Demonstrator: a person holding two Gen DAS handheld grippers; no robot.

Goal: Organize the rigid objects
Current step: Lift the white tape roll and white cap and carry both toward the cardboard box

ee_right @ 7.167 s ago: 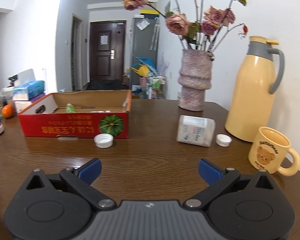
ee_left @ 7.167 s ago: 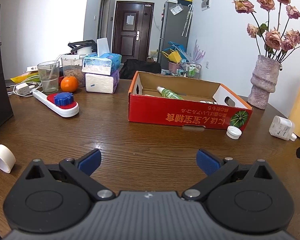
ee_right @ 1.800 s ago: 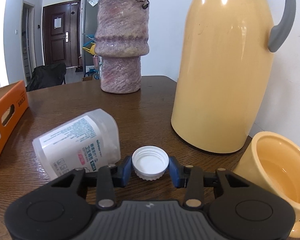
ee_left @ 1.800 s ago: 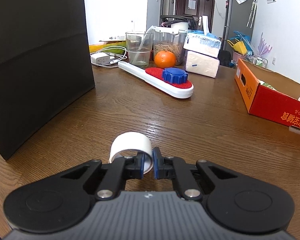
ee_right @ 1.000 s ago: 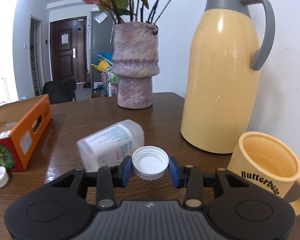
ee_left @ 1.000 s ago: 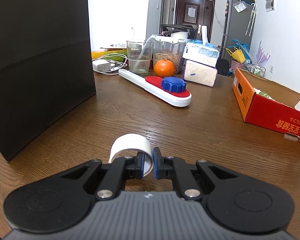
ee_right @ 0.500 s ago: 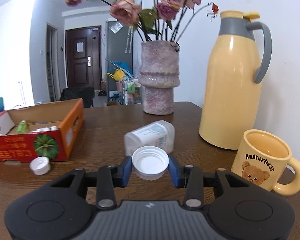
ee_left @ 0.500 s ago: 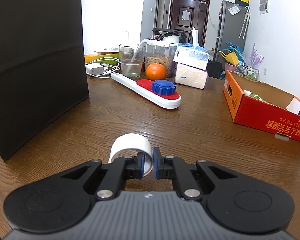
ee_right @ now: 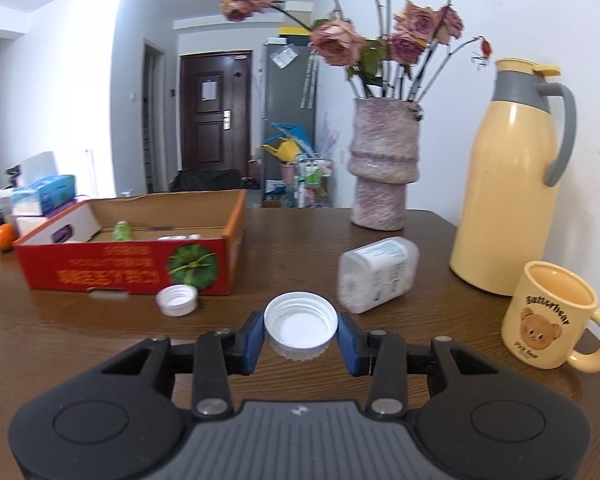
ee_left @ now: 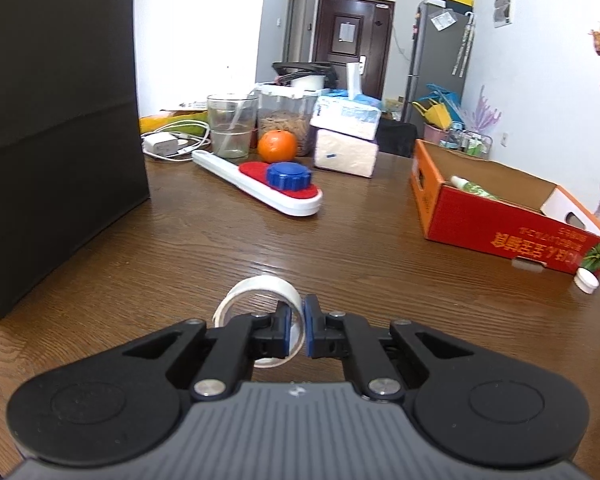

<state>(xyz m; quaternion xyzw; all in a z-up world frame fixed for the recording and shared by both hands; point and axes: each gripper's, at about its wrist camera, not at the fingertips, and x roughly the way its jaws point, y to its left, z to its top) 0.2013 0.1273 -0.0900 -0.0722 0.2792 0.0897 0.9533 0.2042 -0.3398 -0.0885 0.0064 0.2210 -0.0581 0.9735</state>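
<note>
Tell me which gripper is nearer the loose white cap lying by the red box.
Right. The right gripper, shut on its own white cap, hangs just beside the loose cap. The left gripper, pinching the tape ring, sees that cap far across the table.

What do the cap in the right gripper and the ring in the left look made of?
Cap: white moulded plastic, semi-matte; ribbed skirt and thread ridges inside point to that. Ring: thin white band, smooth with a slight sheen, probably a tape roll or plastic hoop; the look leaves it open. The left gripper pinches its wall; the right gripper clamps the cap's sides.
</note>
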